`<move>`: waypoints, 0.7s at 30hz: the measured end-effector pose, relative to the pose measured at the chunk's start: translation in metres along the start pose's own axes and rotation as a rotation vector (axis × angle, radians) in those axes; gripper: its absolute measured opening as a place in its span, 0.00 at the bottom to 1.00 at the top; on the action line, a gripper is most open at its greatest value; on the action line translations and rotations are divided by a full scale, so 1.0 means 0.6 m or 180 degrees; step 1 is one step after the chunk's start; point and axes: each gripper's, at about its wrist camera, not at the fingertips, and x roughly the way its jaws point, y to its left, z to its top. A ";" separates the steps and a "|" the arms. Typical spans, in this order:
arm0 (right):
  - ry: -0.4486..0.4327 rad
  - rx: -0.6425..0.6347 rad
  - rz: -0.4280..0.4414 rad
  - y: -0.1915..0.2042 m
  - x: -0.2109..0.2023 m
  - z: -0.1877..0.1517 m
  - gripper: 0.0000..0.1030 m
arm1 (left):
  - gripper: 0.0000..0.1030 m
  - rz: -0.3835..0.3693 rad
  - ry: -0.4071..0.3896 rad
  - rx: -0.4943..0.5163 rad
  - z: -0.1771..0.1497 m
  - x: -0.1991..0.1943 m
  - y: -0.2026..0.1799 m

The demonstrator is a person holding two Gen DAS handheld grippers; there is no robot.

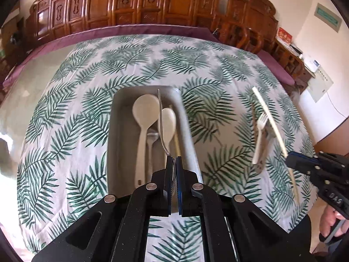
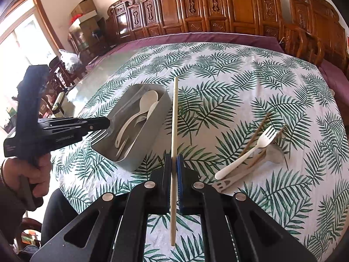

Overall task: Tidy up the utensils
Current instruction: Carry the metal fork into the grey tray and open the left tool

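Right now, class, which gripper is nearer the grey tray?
Left. The left gripper hangs over the grey tray holding a metal utensil; the right gripper is beside it.

The left hand-held gripper [image 1: 173, 160] tilts steeply down over the grey tray [image 1: 113, 131], jaws clamped on a metal fork [image 1: 161, 122]. The right hand-held gripper [image 2: 173, 159], right of the tray, pinches a chopstick [image 2: 174, 118].
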 end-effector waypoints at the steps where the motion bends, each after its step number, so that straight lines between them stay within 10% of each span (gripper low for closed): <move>1: 0.0006 -0.0003 0.0006 0.001 0.003 0.001 0.06 | 0.02 0.0014 0.0015 -0.0017 -0.001 0.005 0.007; 21: 0.0118 -0.0099 0.0117 0.044 0.055 0.027 0.06 | 0.02 0.0102 0.0145 -0.0199 -0.004 0.060 0.069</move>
